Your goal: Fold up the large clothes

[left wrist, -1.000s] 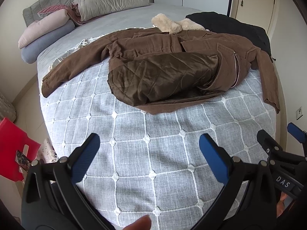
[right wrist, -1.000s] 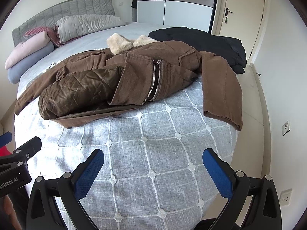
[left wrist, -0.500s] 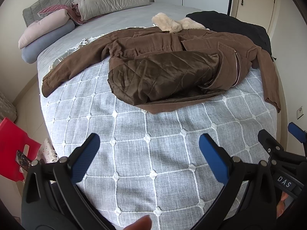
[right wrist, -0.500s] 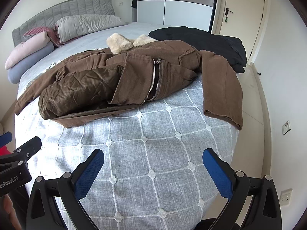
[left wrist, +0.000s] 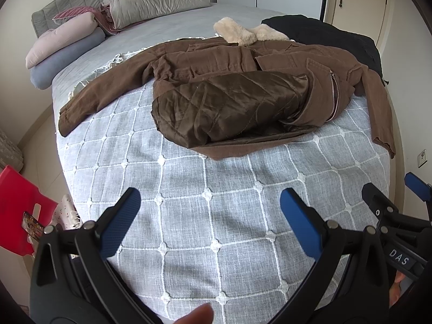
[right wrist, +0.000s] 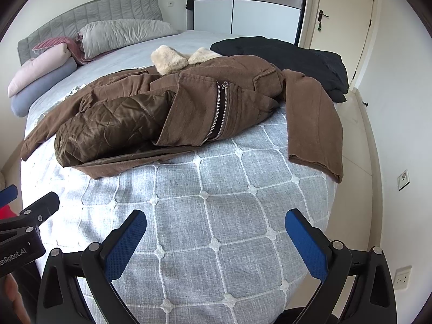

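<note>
My left claw (left wrist: 208,208) and right claw (right wrist: 216,229) both gape apart, holding nothing. The brown jacket (left wrist: 243,100) lies well ahead of both on the bed (right wrist: 216,202), sleeves spread, one front flap turned back w/ lining showing. Folding's barely begun imo; sleeves and body still left.
</note>
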{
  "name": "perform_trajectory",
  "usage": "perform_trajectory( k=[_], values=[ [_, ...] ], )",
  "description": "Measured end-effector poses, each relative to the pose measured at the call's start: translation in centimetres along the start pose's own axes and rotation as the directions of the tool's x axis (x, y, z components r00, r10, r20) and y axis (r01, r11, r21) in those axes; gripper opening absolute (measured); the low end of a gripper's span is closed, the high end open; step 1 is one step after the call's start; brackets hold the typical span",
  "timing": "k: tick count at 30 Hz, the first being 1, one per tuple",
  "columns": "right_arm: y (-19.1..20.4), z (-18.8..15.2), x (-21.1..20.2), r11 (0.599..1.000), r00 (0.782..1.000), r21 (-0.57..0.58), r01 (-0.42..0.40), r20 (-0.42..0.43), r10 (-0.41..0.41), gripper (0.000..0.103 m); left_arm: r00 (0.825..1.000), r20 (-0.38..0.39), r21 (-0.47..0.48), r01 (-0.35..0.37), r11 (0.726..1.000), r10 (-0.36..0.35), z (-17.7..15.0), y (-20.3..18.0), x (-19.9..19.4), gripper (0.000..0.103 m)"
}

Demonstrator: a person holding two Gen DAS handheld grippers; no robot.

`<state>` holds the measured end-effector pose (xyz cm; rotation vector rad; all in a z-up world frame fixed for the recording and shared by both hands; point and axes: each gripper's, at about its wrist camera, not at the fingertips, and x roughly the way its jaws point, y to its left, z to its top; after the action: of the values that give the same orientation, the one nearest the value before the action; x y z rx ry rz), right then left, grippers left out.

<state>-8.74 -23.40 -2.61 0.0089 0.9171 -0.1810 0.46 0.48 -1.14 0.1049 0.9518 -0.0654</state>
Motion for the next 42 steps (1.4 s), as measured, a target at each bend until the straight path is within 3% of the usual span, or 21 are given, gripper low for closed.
perform_trajectory(
  k=[17, 26, 29, 33, 36, 42],
  values=[
    [0.0, 0.1, 0.4, 1.0, 1.0, -0.016, 0.013, 0.001, -0.013, 0.103, 1.0, -0.001, -0.025, 0.007, 1.0, -0.007, -0.1, 0.2, 0.8, 0.103],
    [-0.3, 0.7, 1.2, 0.998, 1.0, -0.057, 0.014, -0.006, -0.014, 0.103, 0.994, -0.049, -0.022, 0.097, 0.995, -0.098, 1.1, 1.6, 2.6, 0.103],
    [-0.6, 1.4, 1.7, 0.996, 1.0, -0.085, -0.008, -0.015, 0.007, 0.103, 0.988, -0.079, -0.035, 0.131, 0.991, -0.133, 2.2, 3.0, 3.6, 0.103],
    [-2.1, 3.2, 2.9, 0.995, 0.996, -0.07, -0.066, -0.062, 0.062, 0.103, 0.992, -0.061, -0.057, 0.11, 0.992, -0.113, 4.0, 5.6, 4.4, 0.103],
    [-3.4, 4.9, 4.2, 0.985, 0.981, -0.024, -0.172, -0.097, 0.169, 0.103, 0.981, -0.067, -0.106, 0.172, 0.979, -0.18, 5.1, 7.7, 5.6, 0.103],
    [-5.2, 8.6, 6.9, 0.967, 0.964, 0.017, -0.256, -0.071, 0.256, 0.103, 0.959, -0.089, -0.136, 0.254, 0.958, -0.267, 6.0, 10.1, 8.2, 0.094]
  ],
)
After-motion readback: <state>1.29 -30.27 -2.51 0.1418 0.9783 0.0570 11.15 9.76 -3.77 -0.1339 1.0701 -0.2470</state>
